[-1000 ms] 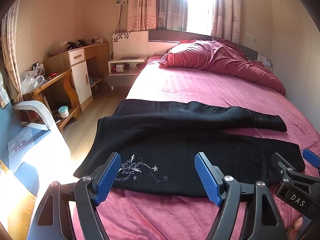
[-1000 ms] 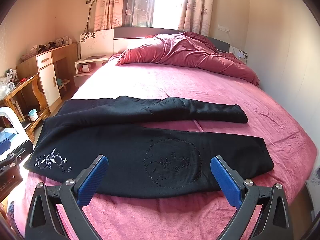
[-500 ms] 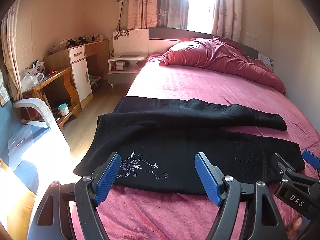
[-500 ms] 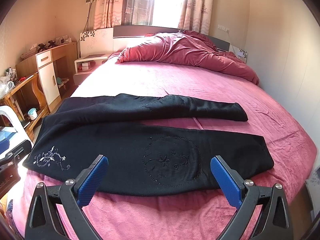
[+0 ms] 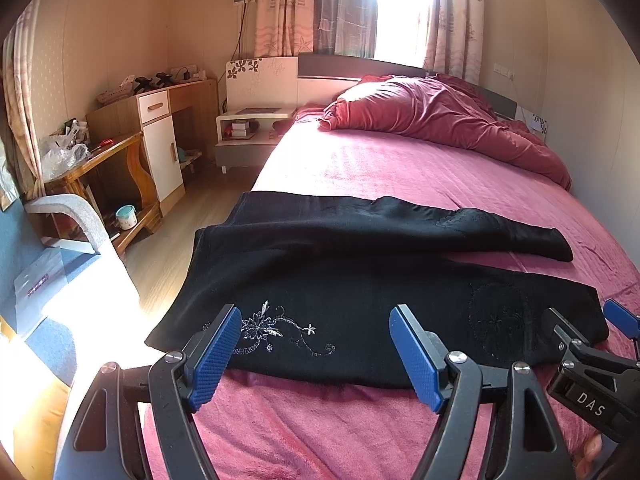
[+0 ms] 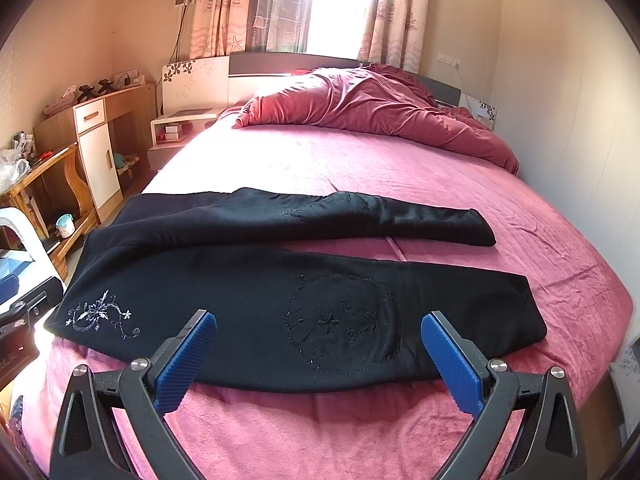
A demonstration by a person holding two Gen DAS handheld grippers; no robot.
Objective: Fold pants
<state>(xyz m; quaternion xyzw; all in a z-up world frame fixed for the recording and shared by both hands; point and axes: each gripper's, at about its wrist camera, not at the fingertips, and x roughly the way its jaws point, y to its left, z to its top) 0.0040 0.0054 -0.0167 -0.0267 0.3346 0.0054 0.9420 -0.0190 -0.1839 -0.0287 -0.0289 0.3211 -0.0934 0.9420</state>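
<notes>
Black pants (image 5: 360, 280) (image 6: 280, 280) lie spread across the pink bed, waist at the left edge, both legs running right and split apart. White flower embroidery (image 5: 276, 330) (image 6: 100, 314) marks the near hip. My left gripper (image 5: 316, 354) hangs open above the near edge of the pants by that embroidery, holding nothing. My right gripper (image 6: 318, 360) is open over the near leg's stitched knee patch (image 6: 344, 324), empty too. The right gripper's tip (image 5: 580, 344) shows in the left wrist view at the lower right.
A bunched red duvet (image 5: 440, 120) (image 6: 372, 112) lies at the head of the bed (image 5: 400, 168). Left of the bed are wood floor (image 5: 160, 264), a nightstand (image 5: 252, 128), a desk (image 5: 160, 128) and a grey chair (image 5: 76, 220). A wall runs along the bed's right side.
Both grippers have drifted slightly, so the pants sit a little differently in each view. The pants have not moved and both grippers stay open.
</notes>
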